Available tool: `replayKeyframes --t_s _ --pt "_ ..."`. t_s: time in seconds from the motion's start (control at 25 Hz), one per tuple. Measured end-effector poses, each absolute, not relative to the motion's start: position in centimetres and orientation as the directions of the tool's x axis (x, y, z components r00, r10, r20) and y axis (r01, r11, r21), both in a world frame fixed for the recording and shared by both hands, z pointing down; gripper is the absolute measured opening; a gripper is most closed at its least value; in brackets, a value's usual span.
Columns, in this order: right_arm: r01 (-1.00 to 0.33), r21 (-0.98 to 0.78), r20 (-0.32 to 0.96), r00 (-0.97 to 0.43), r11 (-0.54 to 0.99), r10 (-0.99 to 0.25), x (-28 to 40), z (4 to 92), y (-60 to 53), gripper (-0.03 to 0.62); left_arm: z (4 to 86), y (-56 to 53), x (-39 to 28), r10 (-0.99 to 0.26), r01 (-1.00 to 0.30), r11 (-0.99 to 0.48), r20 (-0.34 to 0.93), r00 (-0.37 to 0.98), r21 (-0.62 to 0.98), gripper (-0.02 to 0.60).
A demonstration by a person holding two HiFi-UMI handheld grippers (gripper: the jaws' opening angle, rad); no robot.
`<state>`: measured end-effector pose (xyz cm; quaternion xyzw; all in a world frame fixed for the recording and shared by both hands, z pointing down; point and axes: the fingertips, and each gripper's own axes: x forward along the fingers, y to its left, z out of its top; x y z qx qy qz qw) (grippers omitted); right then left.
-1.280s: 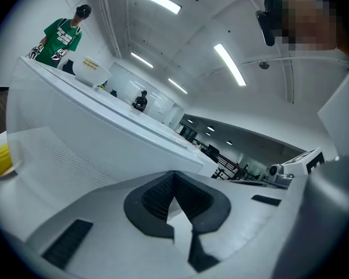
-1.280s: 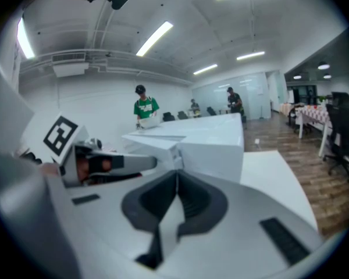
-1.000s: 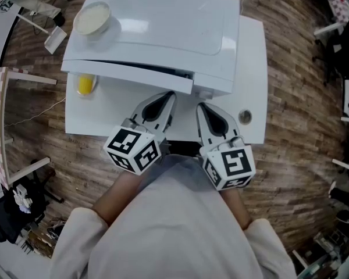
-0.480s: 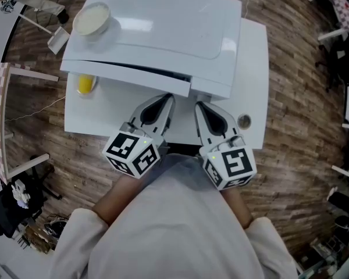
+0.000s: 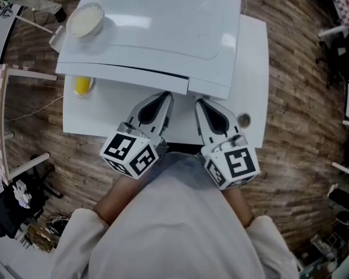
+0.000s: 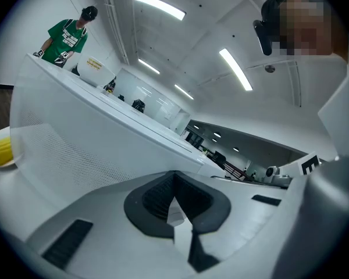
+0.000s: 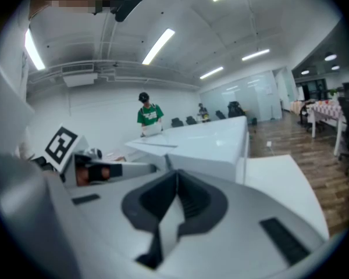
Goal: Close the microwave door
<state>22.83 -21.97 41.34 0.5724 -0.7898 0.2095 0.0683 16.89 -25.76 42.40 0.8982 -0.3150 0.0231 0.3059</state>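
Microwave door (image 5: 123,79): not fully home. In the head view a thin dark gap runs along its top edge against the white microwave (image 5: 163,22), so I judge the door to be ajar by a sliver, its free end nearest you. The oven sits at the back of the white tabletop (image 5: 253,68), with its front facing you.

Left gripper (image 5: 164,99): your jaws are together, with nothing between them. The tips point at the lower front of the microwave door near its free end. The left gripper view shows the door's mesh-patterned face rising just beyond the tips. Contact cannot be confirmed. Closed jaws are sound practice here, since they give you one blunt nose to push with instead of two prongs that could catch the door edge.

Right gripper (image 5: 202,106): jaws likewise together and empty. It is held beside the left one and aimed at the control-panel side. It appears to be standing by, not working.

Other items: a shallow bowl (image 5: 84,19) rests on the oven's top near the far left corner. A small yellow item (image 5: 82,85) lies on the tabletop just under the door's hinge end, in a small white dish, well apart from your push point.

Remaining, in my judgement: a short, square press forward with the left gripper to seat the latch, kept gentle so the bowl is not shaken.
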Motion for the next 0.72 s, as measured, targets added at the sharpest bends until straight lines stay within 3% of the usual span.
replayKeyframes --t_s 0.72 --pt "-0.947 -0.245 0.342 -0.284 0.207 -0.896 22.2 40.5 -20.9 0.023 42.4 -26.3 17.4 -0.512 -0.553 -0.643 0.239 0.825 0.530 0.014"
